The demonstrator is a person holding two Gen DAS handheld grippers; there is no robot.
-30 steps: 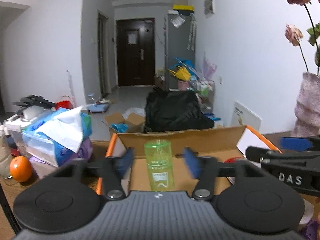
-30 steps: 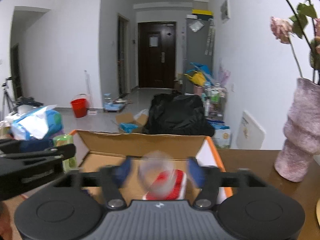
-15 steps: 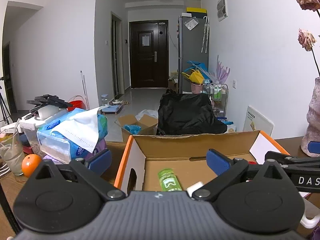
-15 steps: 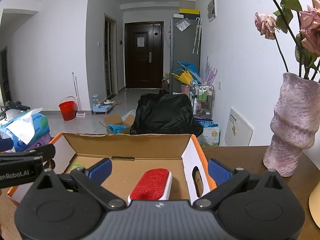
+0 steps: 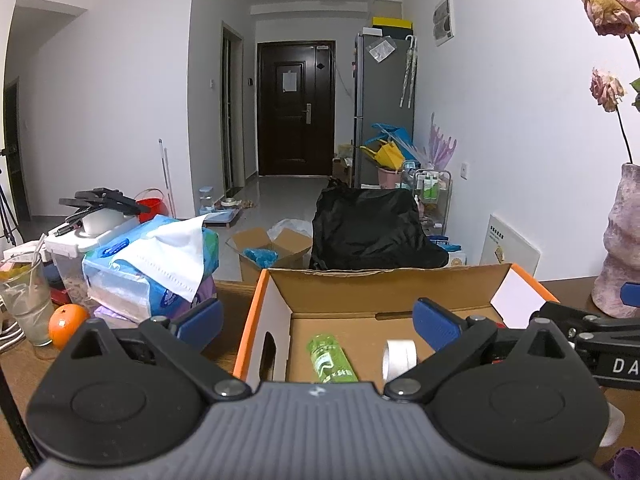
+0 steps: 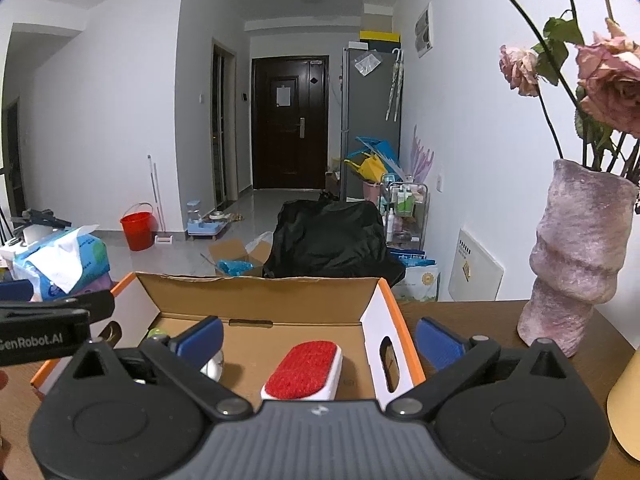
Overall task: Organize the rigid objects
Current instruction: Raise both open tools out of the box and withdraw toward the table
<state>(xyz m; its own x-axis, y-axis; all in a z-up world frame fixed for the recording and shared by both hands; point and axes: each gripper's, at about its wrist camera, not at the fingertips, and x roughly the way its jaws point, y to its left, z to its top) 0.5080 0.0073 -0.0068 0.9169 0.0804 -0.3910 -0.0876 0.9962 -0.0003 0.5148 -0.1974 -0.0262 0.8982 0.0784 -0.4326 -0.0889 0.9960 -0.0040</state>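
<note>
An open cardboard box [image 5: 384,288] with orange edges stands on the wooden table; it also shows in the right wrist view [image 6: 260,296]. A green bottle [image 5: 330,358] and a clear tape roll [image 5: 398,358] lie inside it. A red-topped white brush [image 6: 302,370] also lies inside. My left gripper [image 5: 316,320] is open and empty above the box's near left side. My right gripper [image 6: 318,334] is open and empty above the box's near right side. The other gripper's arm shows at each view's edge.
A tissue pack [image 5: 152,268], an orange [image 5: 66,320] and a glass [image 5: 24,300] sit left of the box. A pink vase [image 6: 576,264] with dried roses stands at the right. A black bag [image 6: 328,240] lies beyond the table.
Both grippers opened wide and pulled back. The green bottle left the left gripper and now lies in the box; the clear roll left the right gripper and lies in the box.
</note>
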